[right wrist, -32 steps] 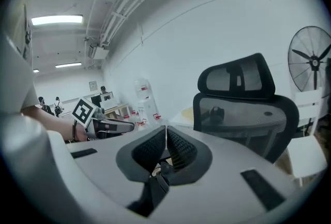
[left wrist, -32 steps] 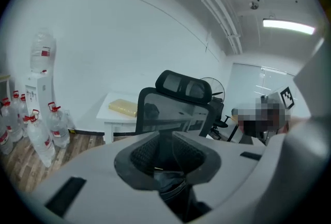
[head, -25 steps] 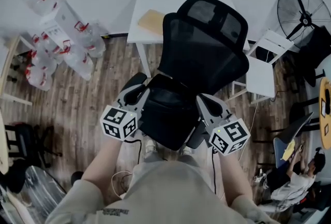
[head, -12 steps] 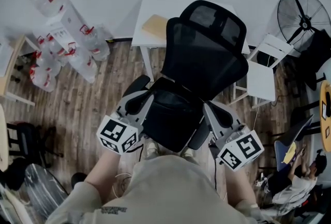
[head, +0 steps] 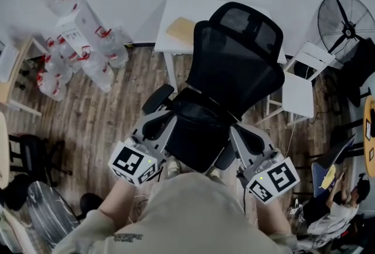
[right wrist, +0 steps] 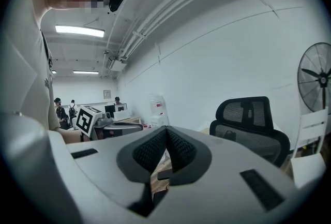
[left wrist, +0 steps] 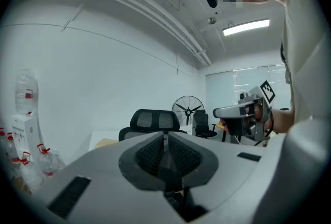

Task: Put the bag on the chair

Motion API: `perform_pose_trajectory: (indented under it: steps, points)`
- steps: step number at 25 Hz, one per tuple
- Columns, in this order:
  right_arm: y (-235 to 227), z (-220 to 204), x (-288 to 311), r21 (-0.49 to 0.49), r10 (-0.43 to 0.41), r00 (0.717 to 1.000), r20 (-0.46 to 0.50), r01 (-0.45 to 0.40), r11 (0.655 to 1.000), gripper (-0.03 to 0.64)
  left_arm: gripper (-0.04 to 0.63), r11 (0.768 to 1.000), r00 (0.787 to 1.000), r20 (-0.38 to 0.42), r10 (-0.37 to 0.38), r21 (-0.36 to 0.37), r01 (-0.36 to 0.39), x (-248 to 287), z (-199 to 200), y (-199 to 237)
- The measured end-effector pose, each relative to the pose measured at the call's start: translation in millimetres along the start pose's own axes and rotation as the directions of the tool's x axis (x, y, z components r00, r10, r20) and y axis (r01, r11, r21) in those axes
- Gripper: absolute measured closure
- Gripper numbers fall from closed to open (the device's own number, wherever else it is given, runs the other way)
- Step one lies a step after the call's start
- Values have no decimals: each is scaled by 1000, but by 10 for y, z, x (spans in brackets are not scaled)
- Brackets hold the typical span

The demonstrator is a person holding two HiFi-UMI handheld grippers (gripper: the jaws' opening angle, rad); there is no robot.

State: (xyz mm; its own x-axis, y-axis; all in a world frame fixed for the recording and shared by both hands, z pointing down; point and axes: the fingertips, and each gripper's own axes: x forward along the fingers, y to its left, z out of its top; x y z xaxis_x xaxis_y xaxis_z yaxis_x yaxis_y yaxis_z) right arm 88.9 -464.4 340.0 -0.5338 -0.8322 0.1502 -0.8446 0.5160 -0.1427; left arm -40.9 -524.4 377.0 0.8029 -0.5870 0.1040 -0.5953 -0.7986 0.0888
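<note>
Bag (head: 196, 135), as far as black on black allows, is the dark lump lying on the seat between the two grippers, and nothing is gripping it.

Nearest the person, the left gripper (head: 158, 124) has changed most. A second ago its fingers (left wrist: 151, 153) stood partly apart; now they are pressed together with nothing between them. The right gripper (head: 241, 135) has its fingers (right wrist: 150, 150) together and empty too, as they were a second ago. Both grippers have also drawn back toward the person. Earlier they sat close against the sides of the load; now they flank the front of the seat and appear clear of it.

That reads as a completed release: the bag was let go, the hands backed away, and the left fingers were shut afterwards. Judging by how things lie, the task looks done, provided the bag rests squarely and does not slide off the front edge.

Beyond it, the chair (head: 234, 65) faces the person with its mesh back upright. Behind that stands a white worktop (head: 176, 7) against the wall, with a fan (head: 345, 18) off to the right.
</note>
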Motion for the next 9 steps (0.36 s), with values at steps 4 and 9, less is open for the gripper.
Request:
perform_pose_trajectory:
  steps: [4,9]
  points:
    - [25,4,43,-6,12,1000,-10,-12,1000,595,555,999,999,30,-11,-41,13,-32,68,-32]
    - [46,29,46,-18,8,1000,-13,-9,1000,595,555,999,1000,20,-15,-43,16,-89,75,-74]
